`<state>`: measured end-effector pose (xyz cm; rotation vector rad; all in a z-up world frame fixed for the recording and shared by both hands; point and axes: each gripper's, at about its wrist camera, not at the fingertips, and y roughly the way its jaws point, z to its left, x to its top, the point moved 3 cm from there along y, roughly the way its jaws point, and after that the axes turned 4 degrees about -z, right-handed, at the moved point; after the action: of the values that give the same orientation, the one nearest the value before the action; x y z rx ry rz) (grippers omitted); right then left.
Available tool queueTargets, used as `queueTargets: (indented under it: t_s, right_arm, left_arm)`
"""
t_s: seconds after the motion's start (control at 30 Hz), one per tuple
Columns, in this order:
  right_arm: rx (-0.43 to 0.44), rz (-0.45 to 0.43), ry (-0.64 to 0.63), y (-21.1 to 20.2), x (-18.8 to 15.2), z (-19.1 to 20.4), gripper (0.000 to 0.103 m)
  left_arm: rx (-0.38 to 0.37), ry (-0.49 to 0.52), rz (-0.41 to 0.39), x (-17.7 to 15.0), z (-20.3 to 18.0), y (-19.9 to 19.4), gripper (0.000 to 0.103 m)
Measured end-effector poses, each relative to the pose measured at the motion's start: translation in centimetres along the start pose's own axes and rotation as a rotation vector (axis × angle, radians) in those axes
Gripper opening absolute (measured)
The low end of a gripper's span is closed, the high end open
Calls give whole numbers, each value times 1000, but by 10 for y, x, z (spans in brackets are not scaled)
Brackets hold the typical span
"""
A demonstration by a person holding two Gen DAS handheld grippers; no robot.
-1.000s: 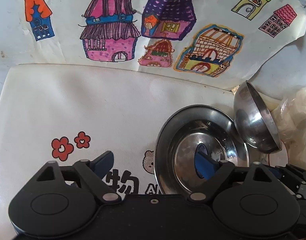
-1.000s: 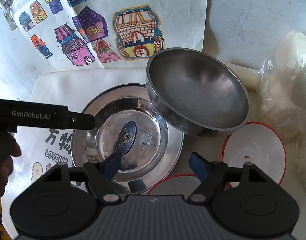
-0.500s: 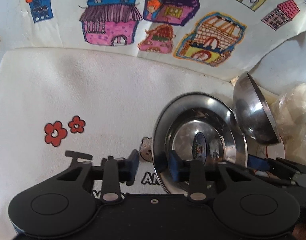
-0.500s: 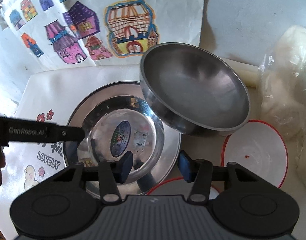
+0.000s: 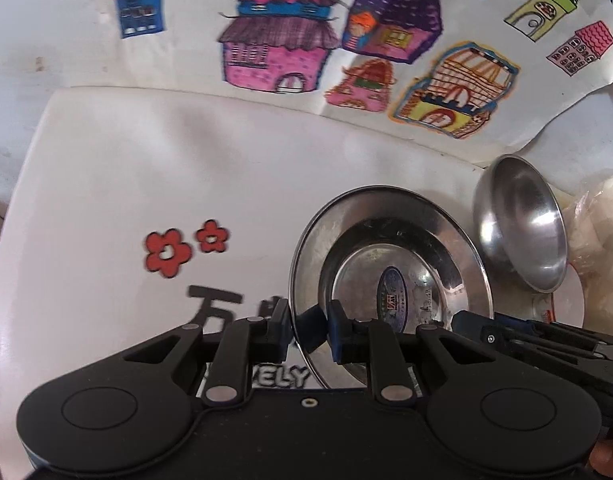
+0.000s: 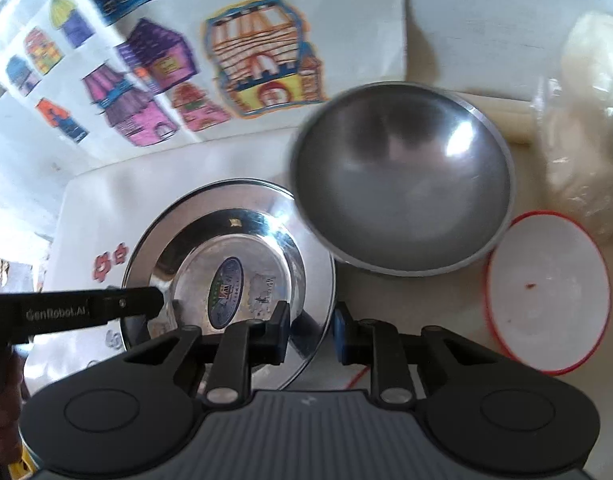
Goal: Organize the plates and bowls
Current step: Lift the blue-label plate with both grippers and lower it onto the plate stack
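On opposite rims of steel plate (image 5: 390, 264), left gripper (image 5: 306, 330) and right gripper (image 6: 308, 330) have just closed, each pinching rim; two-handed lift looks ready.

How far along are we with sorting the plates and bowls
Early. Nothing looks stacked yet. Both tools have just closed on the steel plate's rim: left tool on one side, right tool on the other. The steel bowl leans on that plate. A red-rimmed white dish waits beside them.
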<state>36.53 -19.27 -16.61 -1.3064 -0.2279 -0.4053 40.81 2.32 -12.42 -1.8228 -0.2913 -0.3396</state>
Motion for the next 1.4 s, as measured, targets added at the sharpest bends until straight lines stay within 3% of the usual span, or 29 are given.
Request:
queueTargets:
  t_s: [0.27, 0.87, 1.4]
  right_arm:
    - [45, 8, -30, -8, -8, 17, 25]
    - [90, -20, -84, -78, -43, 15, 25]
    - [109, 45, -135, -116, -75, 27, 26]
  left_arm:
    - [7, 13, -29, -13, 9, -27, 21]
    - [-59, 64, -59, -65, -5, -78, 21]
    - [-33, 92, 2, -112, -3, -88, 24]
